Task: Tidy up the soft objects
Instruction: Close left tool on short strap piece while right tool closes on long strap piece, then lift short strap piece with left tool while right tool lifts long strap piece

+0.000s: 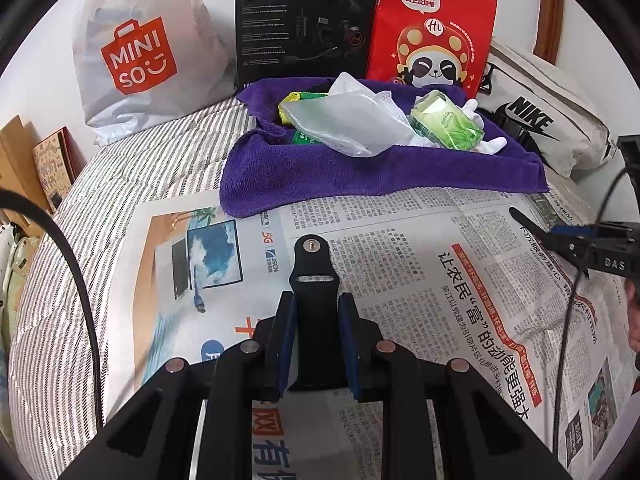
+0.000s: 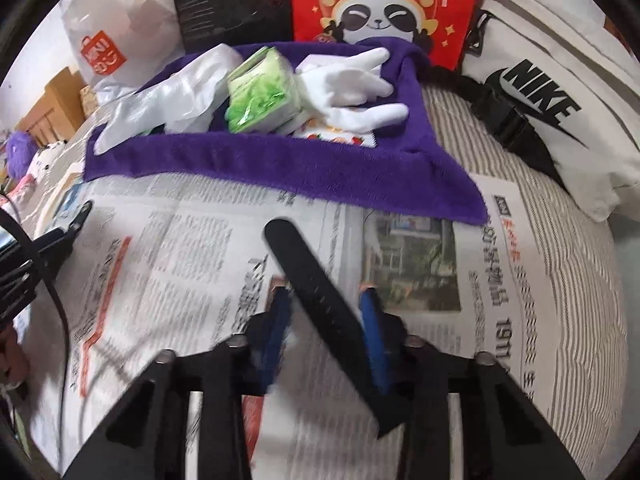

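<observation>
— What does the left gripper (image 1: 316,298) have?

— A short black rubber strap piece with a metal stud (image 1: 313,264) at its far end. The blue pads are closed in on its two edges, so the jaws stand only as wide as the strap. The strap pokes forward above the spread newspaper (image 1: 400,240), over the middle of the sheet.

— And the right gripper (image 2: 324,292)?

— It grips a longer black strap piece with a row of small holes (image 2: 304,268). This one lies slanted between the pads, its rounded tip pointing up and left and its other end running back under the right finger. The view is blurred, but the left wrist camera shows the tip sticking out clear of the paper, near the newspaper's right edge.

— Where are the other soft things?

— On the purple terry towel (image 2: 280,160), which overlaps the far edge of the newspaper with its sides bunched up. On it lie a clear plastic glove (image 2: 168,96) to the left, a green tissue pack (image 2: 260,88) in the middle and a pair of white cotton gloves (image 2: 352,80) to the right, touching the pack.

— Behind the towel?

— A white Miniso bag (image 1: 140,52), a black headset box (image 1: 304,20), a red panda paper bag (image 1: 432,32) and a white Nike pouch (image 1: 544,112), all on the striped bedcover (image 1: 120,168).
</observation>
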